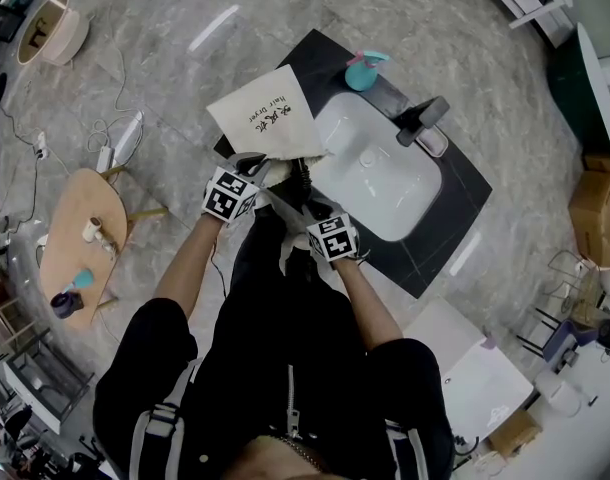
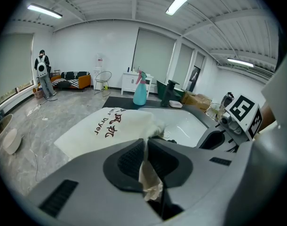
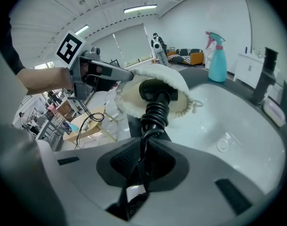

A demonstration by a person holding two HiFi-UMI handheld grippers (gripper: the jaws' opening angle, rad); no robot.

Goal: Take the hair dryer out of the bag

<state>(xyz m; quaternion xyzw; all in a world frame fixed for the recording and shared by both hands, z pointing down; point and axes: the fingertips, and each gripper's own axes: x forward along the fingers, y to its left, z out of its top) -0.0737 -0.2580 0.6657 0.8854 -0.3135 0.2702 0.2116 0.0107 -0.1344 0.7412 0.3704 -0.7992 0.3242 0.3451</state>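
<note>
A pale, strip-lit room with a grey marbled floor; a black counter (image 1: 455,213) holds a white sink (image 1: 385,183), and the person stands at its near edge.

The left gripper (image 2: 146,142) has its jaws pressed almost together on a fold of cream cloth, the rim of the drawstring bag (image 2: 110,126). The right gripper (image 3: 144,161) is pinched narrowly on the black coiled cord (image 3: 155,114), which runs up from between its pads to the hair dryer (image 3: 155,91). Only the dryer's dark rear end shows, sitting in the bag's open mouth; the rest is inside the cloth.

The bag lies across the counter's corner, just beside the sink, printed side up. Beyond it stand a teal spray bottle (image 1: 363,70) and a dark faucet (image 1: 422,120). Well apart on the floor stands a small wooden table (image 1: 80,228).
</note>
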